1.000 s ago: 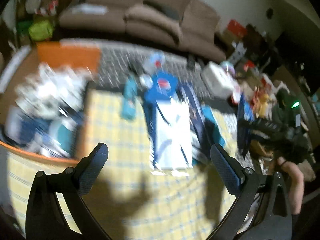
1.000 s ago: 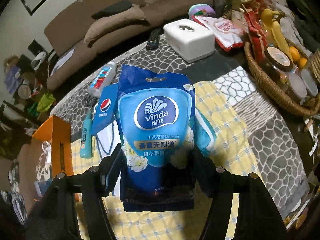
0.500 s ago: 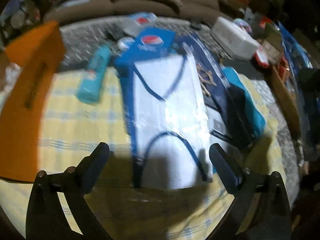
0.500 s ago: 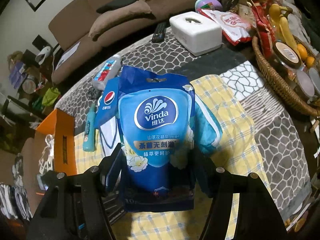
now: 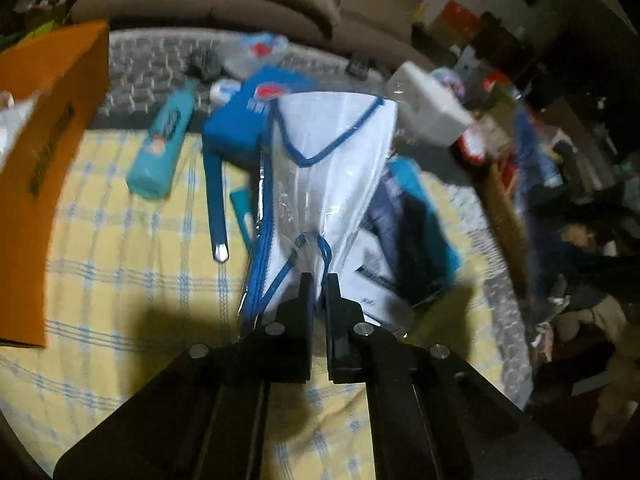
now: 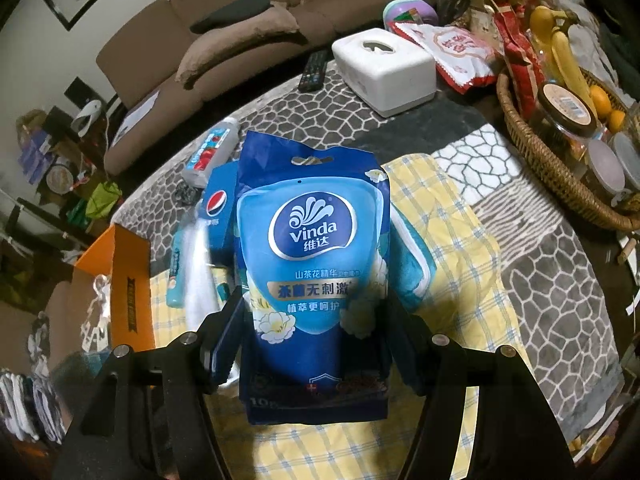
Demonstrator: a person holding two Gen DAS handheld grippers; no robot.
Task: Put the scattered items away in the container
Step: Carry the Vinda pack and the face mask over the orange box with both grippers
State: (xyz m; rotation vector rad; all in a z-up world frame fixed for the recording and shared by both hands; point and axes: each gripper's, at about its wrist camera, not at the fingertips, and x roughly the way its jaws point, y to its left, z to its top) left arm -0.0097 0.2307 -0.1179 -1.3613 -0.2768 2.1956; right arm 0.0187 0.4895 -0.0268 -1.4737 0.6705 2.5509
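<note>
Behind the left hand-held gripper (image 5: 318, 280), just closed on the mask pack (image 5: 332, 168), blurred clutter.

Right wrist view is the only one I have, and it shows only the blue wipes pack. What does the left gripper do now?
Observer: The left gripper is shut on the near edge of a clear packet of white masks; its jaws have just been closing.
Operator: Is something lying close beside that packet?
Observer: Yes, a blue strap with a shiny tip lies on the checked cloth, just left of it.
</note>
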